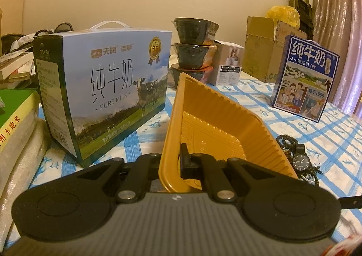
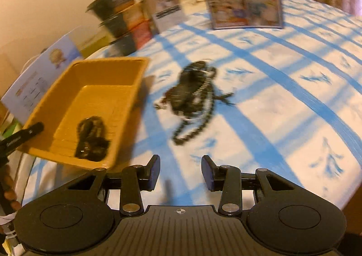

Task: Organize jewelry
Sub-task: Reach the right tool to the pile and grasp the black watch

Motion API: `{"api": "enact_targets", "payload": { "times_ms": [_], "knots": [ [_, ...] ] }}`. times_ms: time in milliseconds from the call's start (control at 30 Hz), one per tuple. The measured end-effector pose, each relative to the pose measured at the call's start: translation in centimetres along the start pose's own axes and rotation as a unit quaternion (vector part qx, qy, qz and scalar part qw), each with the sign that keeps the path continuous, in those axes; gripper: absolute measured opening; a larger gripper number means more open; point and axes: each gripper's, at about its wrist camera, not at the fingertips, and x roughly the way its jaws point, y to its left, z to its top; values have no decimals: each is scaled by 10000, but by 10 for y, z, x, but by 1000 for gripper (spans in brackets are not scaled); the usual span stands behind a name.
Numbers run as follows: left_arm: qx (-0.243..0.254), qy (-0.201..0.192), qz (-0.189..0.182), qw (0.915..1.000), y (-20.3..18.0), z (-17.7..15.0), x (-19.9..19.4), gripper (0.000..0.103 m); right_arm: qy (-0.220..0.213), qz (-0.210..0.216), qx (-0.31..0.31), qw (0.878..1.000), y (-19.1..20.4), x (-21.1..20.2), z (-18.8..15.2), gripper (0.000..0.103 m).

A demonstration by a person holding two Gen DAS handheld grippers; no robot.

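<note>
A tangled heap of dark beads (image 2: pixel 192 97) and a black watch (image 1: pixel 299 161) are seen on the blue-checked cloth (image 2: pixel 282 102), beside a ribbed yellow plastic tray (image 2: pixel 95 97) already containing one dark strand (image 2: pixel 91 140). "PURE MILK" is printed on the glossy carton (image 1: pixel 101 88). The tray's rim is pinched by the left gripper (image 1: pixel 174 165); the right gripper (image 2: pixel 180 172) is held apart, empty.
</note>
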Motion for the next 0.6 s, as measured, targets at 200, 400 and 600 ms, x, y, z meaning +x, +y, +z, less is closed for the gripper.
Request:
{"api": "enact_targets", "payload": {
  "times_ms": [200,400,600],
  "knots": [
    [32,-27,-13,10000,-2,1,-1,6,-163,-126,-47,9998,-7,-8,2,41],
    [77,5,-42,10000,-2,1,-1,6,-122,-77,-75,9999,-8,6,5,41],
    [-23,44,-52,10000,1,0,1,6,-140,16,-118,9998,-9,26,23,41]
  ]
}}
